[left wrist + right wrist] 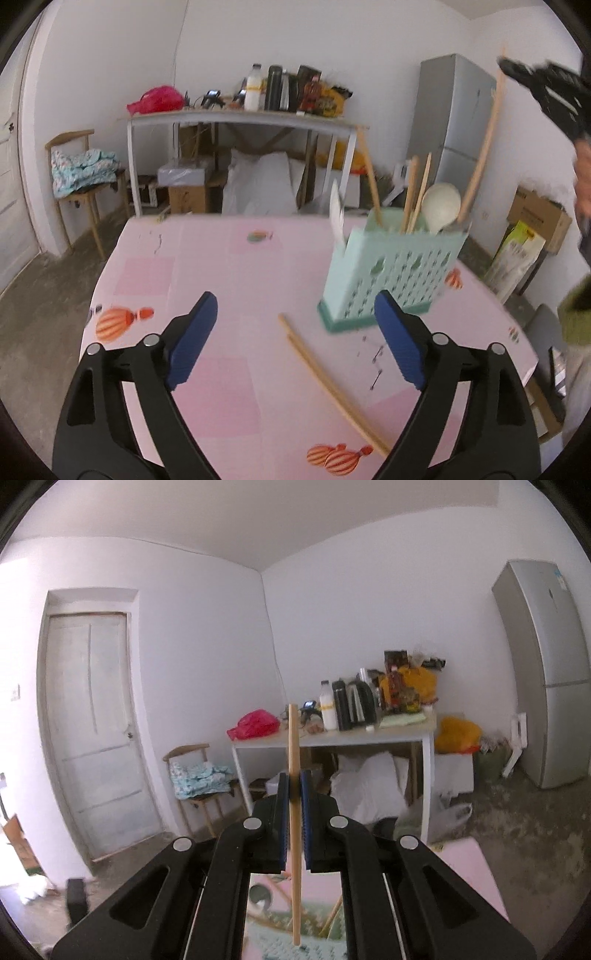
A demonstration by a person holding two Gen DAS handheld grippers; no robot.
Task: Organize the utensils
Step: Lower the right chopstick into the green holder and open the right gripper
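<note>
From the left wrist camera, the left gripper (291, 332) stands wide open over the pink counter (221, 387), its blue pads (194, 341) well apart and nothing pressed between them. On the counter between the two fingers lie two loose wooden chopsticks (328, 380), running side by side from near the holder's base towards the lower right. The mint-green utensil holder (391, 273) stands upright on the counter beyond the right finger. Several wooden chopsticks (413, 195) and a pale spoon (441, 203) poke up out of it, and a white utensil (337, 214) rises from its left end; the blur makes it hard to say what that one is. At the upper right edge the right gripper (546, 90) shows as a dark blurred shape high above the holder, with a long chopstick (487, 136) hanging down from it towards the holder's right end.

From the right wrist camera, the right gripper (294, 797) is closed tight on that chopstick (294, 812), which stands nearly upright between the blue pads and sticks out well above and below them. Its lower tip hangs over the utensil holder (280, 945), seen in part between the gripper's arms, with the pink counter (465, 867) around it.
</note>
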